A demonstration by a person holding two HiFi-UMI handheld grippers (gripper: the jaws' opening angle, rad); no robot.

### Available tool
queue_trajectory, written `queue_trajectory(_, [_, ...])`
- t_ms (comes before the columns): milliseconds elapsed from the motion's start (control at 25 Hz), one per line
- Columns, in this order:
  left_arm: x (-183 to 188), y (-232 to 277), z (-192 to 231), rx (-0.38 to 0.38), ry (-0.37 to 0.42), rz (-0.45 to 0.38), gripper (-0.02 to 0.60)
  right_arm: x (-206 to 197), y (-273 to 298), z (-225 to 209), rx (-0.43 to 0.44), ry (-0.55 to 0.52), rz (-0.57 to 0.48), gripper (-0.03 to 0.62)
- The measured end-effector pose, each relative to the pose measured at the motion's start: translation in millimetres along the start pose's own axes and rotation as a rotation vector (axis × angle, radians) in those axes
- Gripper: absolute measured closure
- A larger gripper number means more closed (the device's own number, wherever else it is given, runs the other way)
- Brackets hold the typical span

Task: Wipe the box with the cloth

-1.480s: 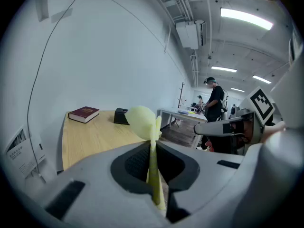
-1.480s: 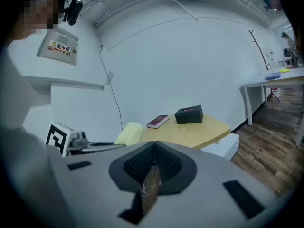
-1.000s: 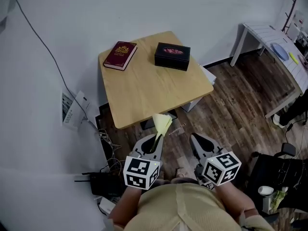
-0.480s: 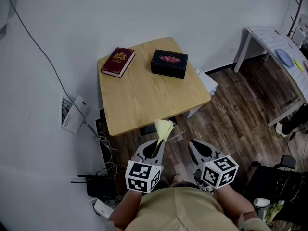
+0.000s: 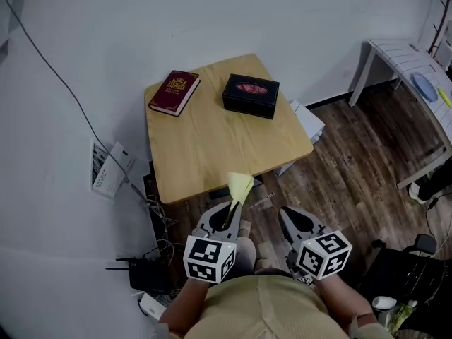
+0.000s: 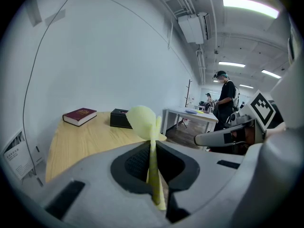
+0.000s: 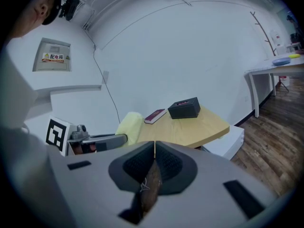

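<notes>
The left tongs (image 5: 232,209) are clamping a pale yellow soft cloth (image 5: 240,185) by a narrow fold, leaving most of it sticking up loose above the tips. The right tongs (image 5: 285,216) are sitting pressed together with nothing between them. Both are hovering off the near edge of the light wooden square tabletop (image 5: 212,150), well apart from the black rectangular box (image 5: 251,96). The box is resting near the far edge, beside a maroon hardcover book (image 5: 174,92). With so little cloth in the grip, dragging it across the lid is likely risking a slip out of the tongs. The floppy end may also be folding back, letting the hard tips scrape the box. With nothing bracing it, the box could be sliding on the smooth wood toward the book or the far edge. The box is showing a reddish oval patch on top. I cannot tell whether that is an opening or print, and nothing of its contents is showing.
</notes>
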State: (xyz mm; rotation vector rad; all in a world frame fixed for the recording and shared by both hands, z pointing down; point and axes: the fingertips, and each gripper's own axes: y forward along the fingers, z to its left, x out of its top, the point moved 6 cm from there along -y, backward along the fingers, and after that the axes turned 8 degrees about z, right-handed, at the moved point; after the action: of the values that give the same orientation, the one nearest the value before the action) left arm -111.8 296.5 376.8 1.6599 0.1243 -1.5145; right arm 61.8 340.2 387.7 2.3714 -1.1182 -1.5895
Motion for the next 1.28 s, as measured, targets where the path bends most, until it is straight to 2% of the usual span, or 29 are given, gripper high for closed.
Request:
queue_trajectory(240, [10.2, 29.8, 15.0, -0.053, -0.009, 0.002, 0.552, 10.7, 18.7, -11.3, -0.035, 0.01, 0.005, 0.563])
queue_trajectory(680, [50.5, 84.0, 64.0, -0.126, -0.011, 0.015, 0.552, 63.0, 77.4, -25.3, -0.062, 0.016, -0.009, 0.563])
queue_trajectory(1280, [77.8, 128.6, 135.0, -0.152, -0.011, 0.062, 0.552, 109.8, 150.3, -30.4, -0.096, 0.025, 0.006, 0.563])
